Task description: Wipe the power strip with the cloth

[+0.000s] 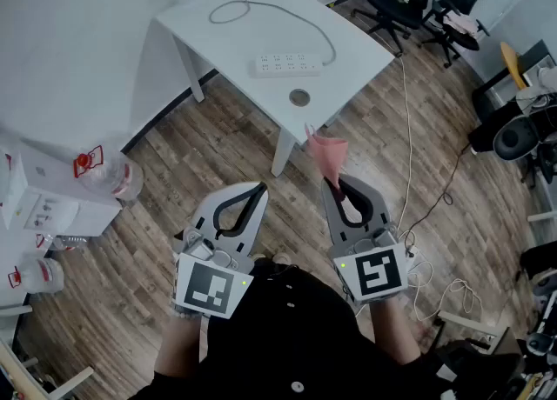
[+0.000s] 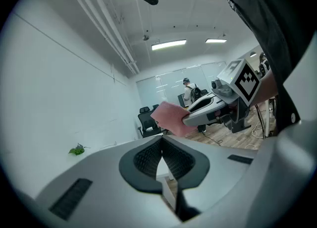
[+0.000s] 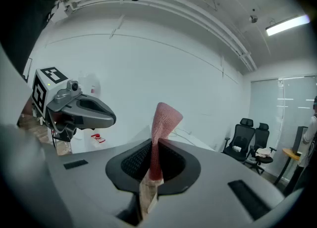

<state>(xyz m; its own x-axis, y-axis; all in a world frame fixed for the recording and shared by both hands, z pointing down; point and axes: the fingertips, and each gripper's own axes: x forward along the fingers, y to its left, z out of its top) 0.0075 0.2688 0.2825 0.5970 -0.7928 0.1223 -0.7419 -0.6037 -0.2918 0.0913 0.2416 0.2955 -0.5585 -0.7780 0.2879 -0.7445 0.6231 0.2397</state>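
Right hand-held gripper (image 1: 334, 186) pinches the pink cloth (image 1: 327, 153), short of the table (image 1: 364, 49). Left hand-held gripper (image 1: 258, 189) is pressed together, empty (white power strip (image 1: 284, 65) lies on the table).

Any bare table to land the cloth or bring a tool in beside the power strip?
Bare: table between its left edge and the power strip, and the right corner past the cable. Tight: front edge, where strip and round grommet sit close together.

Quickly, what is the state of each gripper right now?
Left gripper: closed, nothing between the jaws.
Right gripper: closed, holding the pink cloth.
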